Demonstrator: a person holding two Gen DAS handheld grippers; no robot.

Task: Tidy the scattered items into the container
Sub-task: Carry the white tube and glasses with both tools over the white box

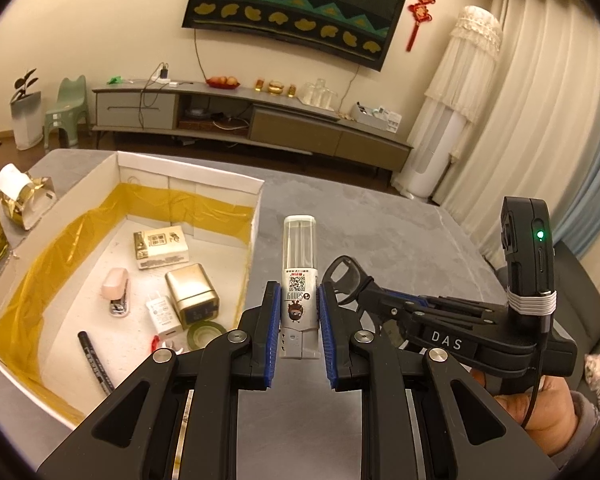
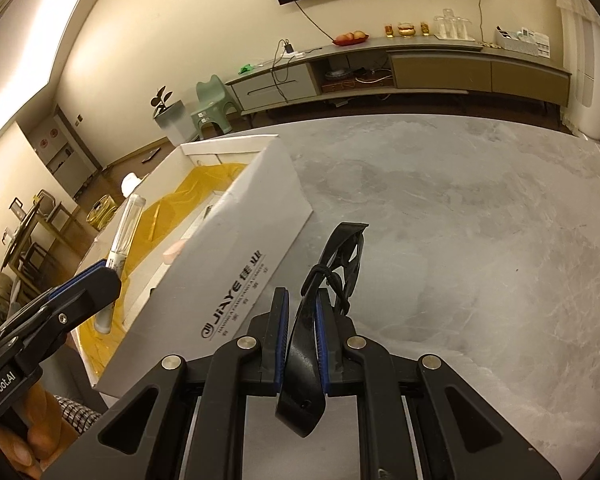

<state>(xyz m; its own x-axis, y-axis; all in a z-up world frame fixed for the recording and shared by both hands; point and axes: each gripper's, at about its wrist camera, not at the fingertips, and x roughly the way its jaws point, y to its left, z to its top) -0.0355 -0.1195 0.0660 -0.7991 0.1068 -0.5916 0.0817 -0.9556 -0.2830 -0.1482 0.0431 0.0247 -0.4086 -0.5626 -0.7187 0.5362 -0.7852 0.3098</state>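
Two hand-held grippers raised over a grey table (image 1: 380,216), just right of an open white cardboard box (image 1: 188,178) lined with yellow film. Left hand-held gripper (image 1: 299,314) closed narrowly on the lower, labelled half of a slim tube (image 1: 300,276) with a clear cap; tube standing roughly upright in the grip, long axis running away from the camera, clear end uppermost and away from the hand, just right of the box's near wall. Probably light, rigid and smooth plastic, so liable to slip or pivot; best held across the printed body, as now, rather than on the clear cap, which looks thinner and could crack or pull off. Right hand-held gripper (image 2: 302,320) pinched fully shut on a pair of black glasses (image 2: 332,280), folded, held by one end, long axis pointing forward and up over bare table, to the right of the box. Likely light but springy, with a lens that scratches; frame a safer hold than lens. Already inside the box: a small carton, pink stapler, white charger, gold tin, tape roll, black marker.
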